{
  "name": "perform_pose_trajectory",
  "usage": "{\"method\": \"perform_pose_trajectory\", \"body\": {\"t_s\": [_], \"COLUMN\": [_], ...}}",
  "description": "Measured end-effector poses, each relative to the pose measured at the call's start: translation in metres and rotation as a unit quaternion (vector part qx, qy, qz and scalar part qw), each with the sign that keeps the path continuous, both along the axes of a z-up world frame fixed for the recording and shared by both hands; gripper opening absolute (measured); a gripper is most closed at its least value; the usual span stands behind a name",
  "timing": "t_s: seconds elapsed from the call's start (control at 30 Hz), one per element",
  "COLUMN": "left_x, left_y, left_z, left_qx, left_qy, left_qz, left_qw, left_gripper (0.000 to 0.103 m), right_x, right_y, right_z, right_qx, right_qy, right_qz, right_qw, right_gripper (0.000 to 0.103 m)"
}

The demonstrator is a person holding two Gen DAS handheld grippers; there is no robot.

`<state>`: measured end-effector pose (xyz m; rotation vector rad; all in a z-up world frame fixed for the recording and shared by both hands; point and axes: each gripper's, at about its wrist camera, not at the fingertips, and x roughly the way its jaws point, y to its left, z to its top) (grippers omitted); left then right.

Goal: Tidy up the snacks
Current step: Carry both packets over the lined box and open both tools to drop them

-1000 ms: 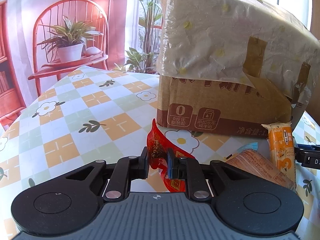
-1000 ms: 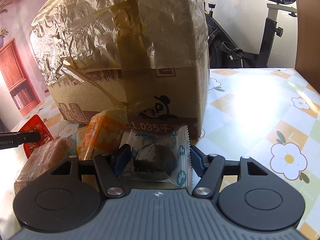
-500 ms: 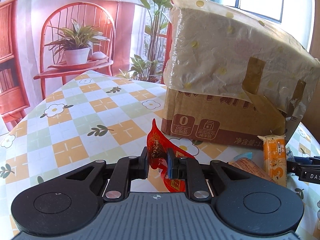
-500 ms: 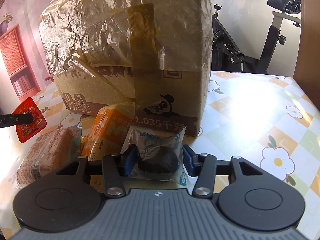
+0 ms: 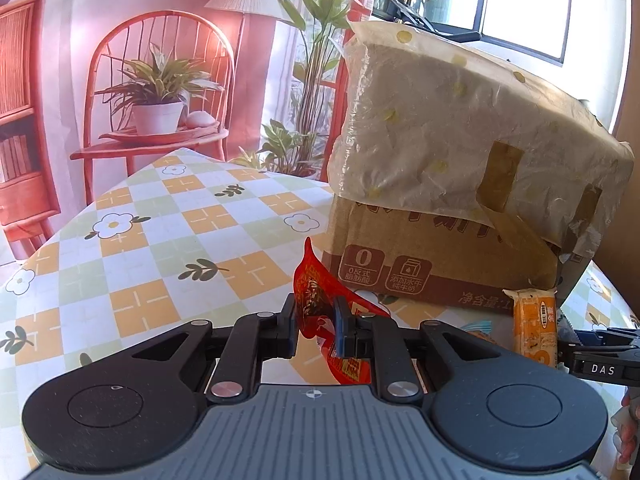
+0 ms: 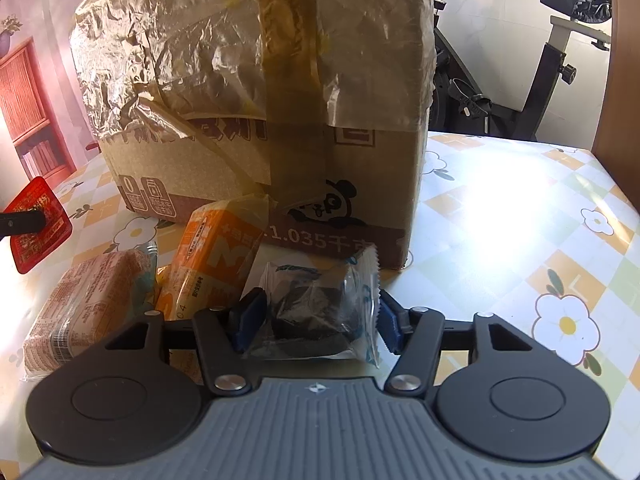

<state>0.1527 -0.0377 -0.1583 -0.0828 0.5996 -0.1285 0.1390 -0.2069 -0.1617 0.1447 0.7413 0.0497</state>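
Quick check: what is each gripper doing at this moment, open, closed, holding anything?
Left gripper: jaws shut on the red snack packet, lifted clear of the table.
Right gripper: jaws closed on the clear packet with a dark snack.

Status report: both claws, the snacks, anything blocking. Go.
Left claw shut on red foil snack packet, lifted. Right claw shut on clear-wrapped dark snack. Plastic-covered cardboard box directly ahead; orange packet beside it.

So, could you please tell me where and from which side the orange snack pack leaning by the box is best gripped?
Grip the orange snack pack across its narrow width near the raised upper end, coming from above and in front: it leans tilted by the cardboard box, with the brown pack crowding its left side.
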Motion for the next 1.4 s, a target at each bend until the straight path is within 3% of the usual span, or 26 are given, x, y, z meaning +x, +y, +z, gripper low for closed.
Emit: {"method": "perform_pose_trajectory", "body": {"t_s": [0.43,0.73,1.17,1.4], "left_x": [0.007,0.012,0.016,0.039], "left_y": [0.0,-0.007,-0.026,-0.05], "left_z": [0.022,0.065,0.135,0.169], "left_qx": [0.001,-0.001,-0.025,-0.027], "left_qy": [-0.034,-0.088,-0.168,-0.195], "left_qz": [0.005,0.002,-0.024,-0.056], "left_qw": [0.9994,0.9961,0.9852,0.9788], "left_gripper": [0.018,0.018,0.018,0.018], "right_x": [-0.032,-0.042,-0.041,-0.017], "right_y": [-0.03,-0.041,-0.036,-0.034], "right_z": [0.026,0.069,0.143,0.185], "right_qx": [0.015,0.014,0.011,0.002], "right_qy": [-0.043,-0.118,-0.236,-0.268], "right_qz": [-0.057,-0.078,-0.06,-0.026], "right_qw": [0.997,0.99,0.97,0.963], "right_gripper": [0.049,0.049,0.049,0.049]}}
